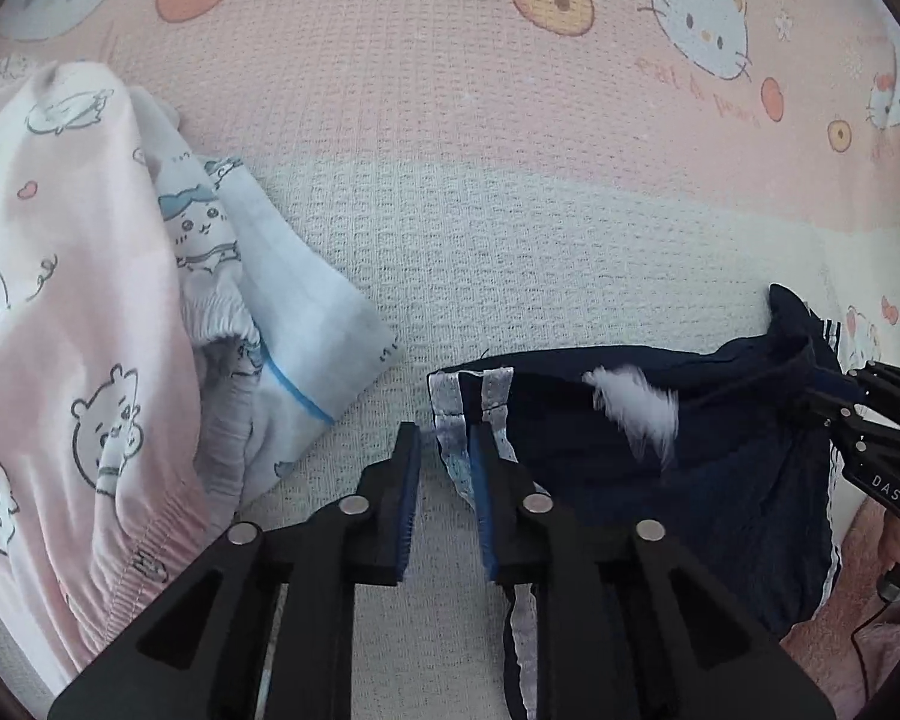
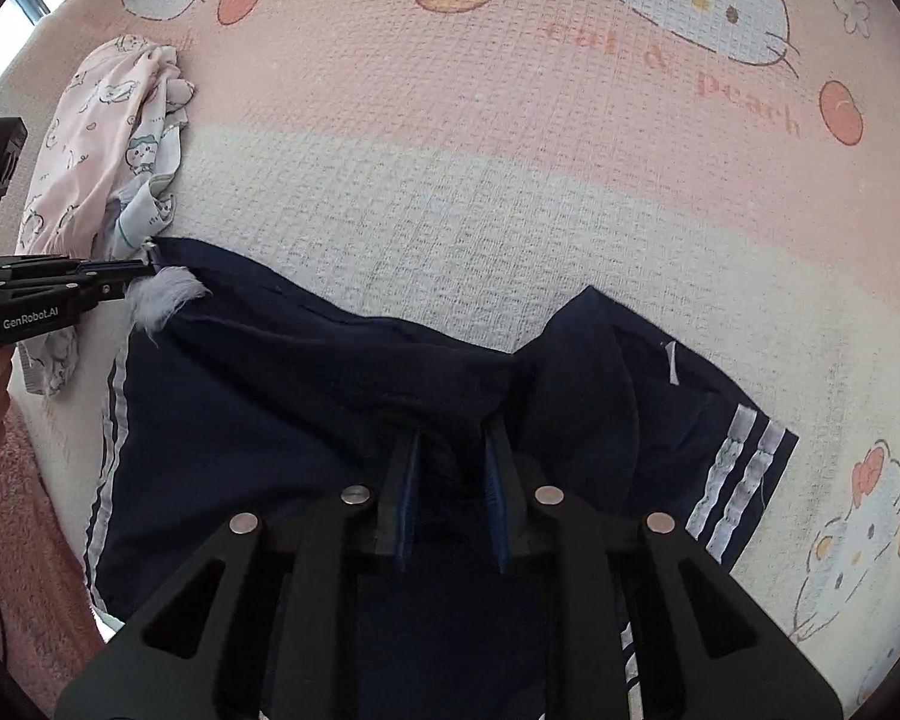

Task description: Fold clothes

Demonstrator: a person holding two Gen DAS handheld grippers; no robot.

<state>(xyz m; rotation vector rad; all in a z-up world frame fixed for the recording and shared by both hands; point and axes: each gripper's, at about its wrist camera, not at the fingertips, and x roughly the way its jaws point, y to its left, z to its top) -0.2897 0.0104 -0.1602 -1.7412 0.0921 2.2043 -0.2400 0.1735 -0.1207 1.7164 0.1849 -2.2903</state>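
Observation:
Navy shorts with white side stripes [image 2: 270, 420] lie on the pink and white blanket [image 2: 450, 210], with a white frayed patch near the left corner. In the left wrist view the shorts [image 1: 720, 450] fill the lower right. My left gripper [image 1: 445, 444] is open, its jaws either side of the striped left corner of the shorts; it also shows at the left edge of the right wrist view [image 2: 144, 273]. My right gripper [image 2: 450, 456] is open, with a raised fold of the navy cloth between its jaws; it shows at the right edge of the left wrist view [image 1: 846, 402].
A pile of pink and light blue cartoon-print clothes [image 1: 90, 330] lies to the left of the shorts, also seen in the right wrist view [image 2: 108, 162]. A pink fuzzy surface [image 2: 18, 570] lies below the blanket's near edge. The blanket [image 1: 480, 180] stretches far ahead.

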